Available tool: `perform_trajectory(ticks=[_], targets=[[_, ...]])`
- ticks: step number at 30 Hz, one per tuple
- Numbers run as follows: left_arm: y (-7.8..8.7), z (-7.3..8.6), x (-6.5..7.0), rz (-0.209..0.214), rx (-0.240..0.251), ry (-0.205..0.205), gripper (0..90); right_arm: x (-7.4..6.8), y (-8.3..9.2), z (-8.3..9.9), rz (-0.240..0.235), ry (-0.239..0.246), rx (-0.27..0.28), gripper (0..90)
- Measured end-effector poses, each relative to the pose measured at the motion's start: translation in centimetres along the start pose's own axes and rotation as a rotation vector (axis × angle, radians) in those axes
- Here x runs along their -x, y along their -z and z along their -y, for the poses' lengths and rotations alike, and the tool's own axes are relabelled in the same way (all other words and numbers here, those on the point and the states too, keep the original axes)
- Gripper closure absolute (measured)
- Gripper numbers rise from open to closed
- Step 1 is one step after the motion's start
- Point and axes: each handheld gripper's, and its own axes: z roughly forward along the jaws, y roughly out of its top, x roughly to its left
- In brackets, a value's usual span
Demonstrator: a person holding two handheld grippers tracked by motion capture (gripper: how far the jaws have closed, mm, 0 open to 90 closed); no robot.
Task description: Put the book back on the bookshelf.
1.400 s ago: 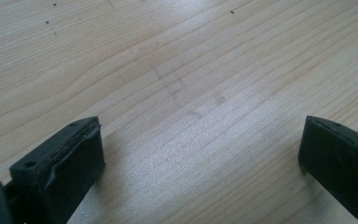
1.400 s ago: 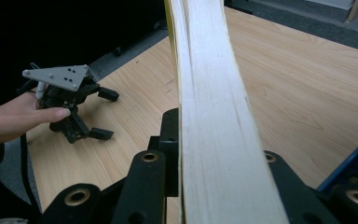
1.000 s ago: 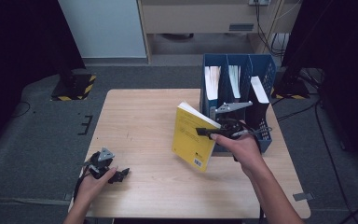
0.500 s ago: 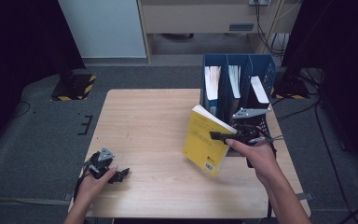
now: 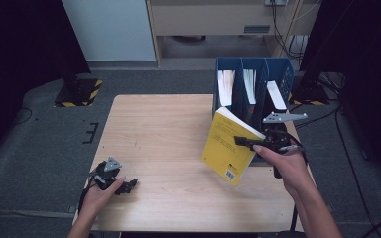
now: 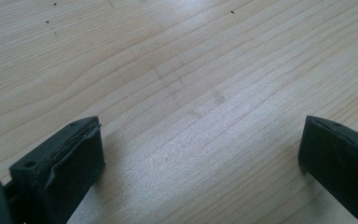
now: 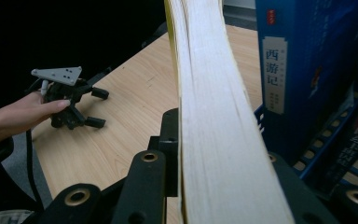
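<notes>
My right gripper (image 5: 248,142) is clamped on a thick yellow paperback (image 5: 227,148), held upright and tilted above the right half of the wooden table (image 5: 163,129), just in front of the blue file rack (image 5: 278,79) at the table's far right corner. From the high view, the book's yellow cover faces left and toward me, printed with lines of small dark text near the top, a dark mark lower down and a white barcode label near its bottom corner; its lower corner hangs near the tabletop, though I cannot tell whether it touches. The white page block (image 7: 214,112) runs up the middle of the right gripper view, slightly bowed, with the thin yellow cover edge along its left side and my black jaws pressed against either face. Beside it stands a dark blue book (image 7: 303,79) with a white spine label bearing Chinese characters, housed in the rack. White volumes stand in the rack's other compartments. My left gripper (image 5: 121,186) rests on the table near its front left corner, jaws spread wide over bare wood grain, holding nothing.
</notes>
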Motion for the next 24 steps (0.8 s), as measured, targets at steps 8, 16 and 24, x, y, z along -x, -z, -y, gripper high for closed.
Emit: perform_trajectory(ticks=[8, 16, 24], targets=[[0.0, 0.0, 0.0, 0.0, 0.0, 0.0, 0.0, 0.5, 0.9, -0.1, 0.008, -0.01, 0.009, 75.2], [0.0, 0.0, 0.0, 0.0, 0.001, 0.0, 0.0, 1.2, 2.5, -0.4, 0.019, -0.028, 0.025, 75.2], [0.0, 0.0, 0.0, -0.001, 0.001, 0.001, 0.0, 1.6, 4.6, -1.2, 0.034, -0.04, 0.048, 75.2]])
